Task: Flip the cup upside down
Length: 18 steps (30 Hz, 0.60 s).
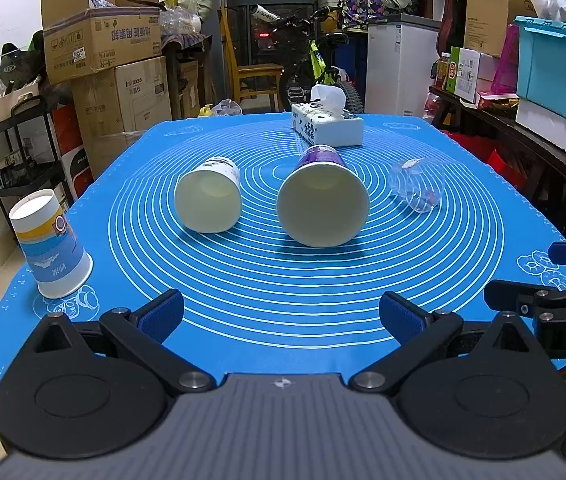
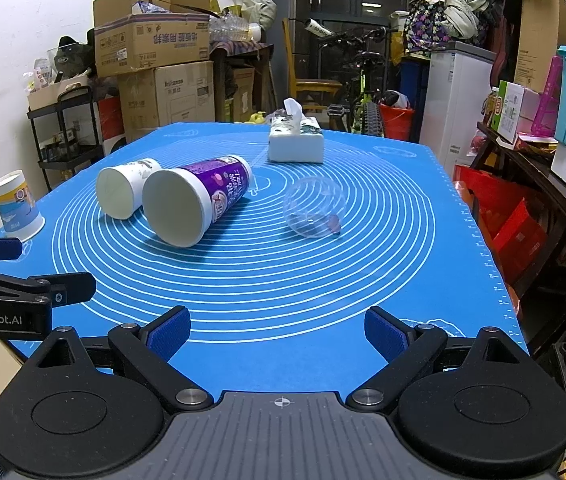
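Three cups lie on their sides on the blue mat (image 1: pixel 283 300), mouths toward me: a small white paper cup (image 1: pixel 207 197) (image 2: pixel 123 192), a tall purple-and-white cup (image 1: pixel 323 200) (image 2: pixel 195 204) and a clear plastic cup (image 1: pixel 417 189) (image 2: pixel 315 207). A blue-and-yellow printed cup (image 1: pixel 53 246) (image 2: pixel 17 206) stands upside down at the mat's left edge. My left gripper (image 1: pixel 281 314) is open and empty above the near edge. My right gripper (image 2: pixel 277 334) is open and empty, to the right of the left one; it also shows in the left wrist view (image 1: pixel 539 276).
A tissue box (image 1: pixel 327 124) (image 2: pixel 295 142) sits at the far side of the mat. Cardboard boxes (image 1: pixel 103 40), a black rack, a chair, a bicycle and a white fridge (image 1: pixel 399 68) stand beyond the table. Shelves with a turquoise bin (image 1: pixel 555 64) line the right.
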Each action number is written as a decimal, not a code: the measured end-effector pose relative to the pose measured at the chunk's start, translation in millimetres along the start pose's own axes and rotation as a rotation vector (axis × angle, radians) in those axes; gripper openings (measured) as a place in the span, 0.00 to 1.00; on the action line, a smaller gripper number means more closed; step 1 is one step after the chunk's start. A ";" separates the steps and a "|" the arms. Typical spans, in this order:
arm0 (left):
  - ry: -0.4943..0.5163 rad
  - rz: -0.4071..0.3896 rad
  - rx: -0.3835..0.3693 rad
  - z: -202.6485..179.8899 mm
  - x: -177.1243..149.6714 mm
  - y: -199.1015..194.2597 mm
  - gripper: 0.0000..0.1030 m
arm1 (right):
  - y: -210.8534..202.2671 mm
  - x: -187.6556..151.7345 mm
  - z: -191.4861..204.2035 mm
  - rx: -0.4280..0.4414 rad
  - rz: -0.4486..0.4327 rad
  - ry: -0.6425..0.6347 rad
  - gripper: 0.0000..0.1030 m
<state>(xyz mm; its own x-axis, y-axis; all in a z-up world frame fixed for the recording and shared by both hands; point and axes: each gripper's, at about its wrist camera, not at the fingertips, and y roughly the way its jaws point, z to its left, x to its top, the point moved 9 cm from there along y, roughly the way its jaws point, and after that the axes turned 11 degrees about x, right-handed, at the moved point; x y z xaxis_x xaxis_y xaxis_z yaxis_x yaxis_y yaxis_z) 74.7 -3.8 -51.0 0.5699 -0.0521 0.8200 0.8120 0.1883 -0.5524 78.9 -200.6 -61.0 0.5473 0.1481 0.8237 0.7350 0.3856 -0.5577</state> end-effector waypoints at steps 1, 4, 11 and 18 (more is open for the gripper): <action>0.001 0.000 0.000 -0.1 -0.1 -0.2 1.00 | 0.0 0.0 0.1 0.000 0.000 0.000 0.91; -0.001 0.000 0.001 -0.2 -0.1 -0.3 0.99 | 0.3 -0.3 0.1 -0.001 0.000 0.001 0.91; 0.000 -0.001 0.001 0.0 0.0 -0.3 0.99 | 0.0 0.3 -0.2 0.000 0.001 0.000 0.91; -0.003 0.000 -0.002 -0.1 -0.1 0.0 1.00 | -0.3 0.5 0.2 0.002 0.002 0.000 0.91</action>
<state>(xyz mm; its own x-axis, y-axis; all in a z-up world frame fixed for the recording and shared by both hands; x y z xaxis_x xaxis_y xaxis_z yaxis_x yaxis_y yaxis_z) 74.6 -3.9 -51.1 0.5697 -0.0494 0.8204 0.8122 0.1864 -0.5528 78.8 -200.5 -60.4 0.5490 0.1487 0.8225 0.7332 0.3868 -0.5593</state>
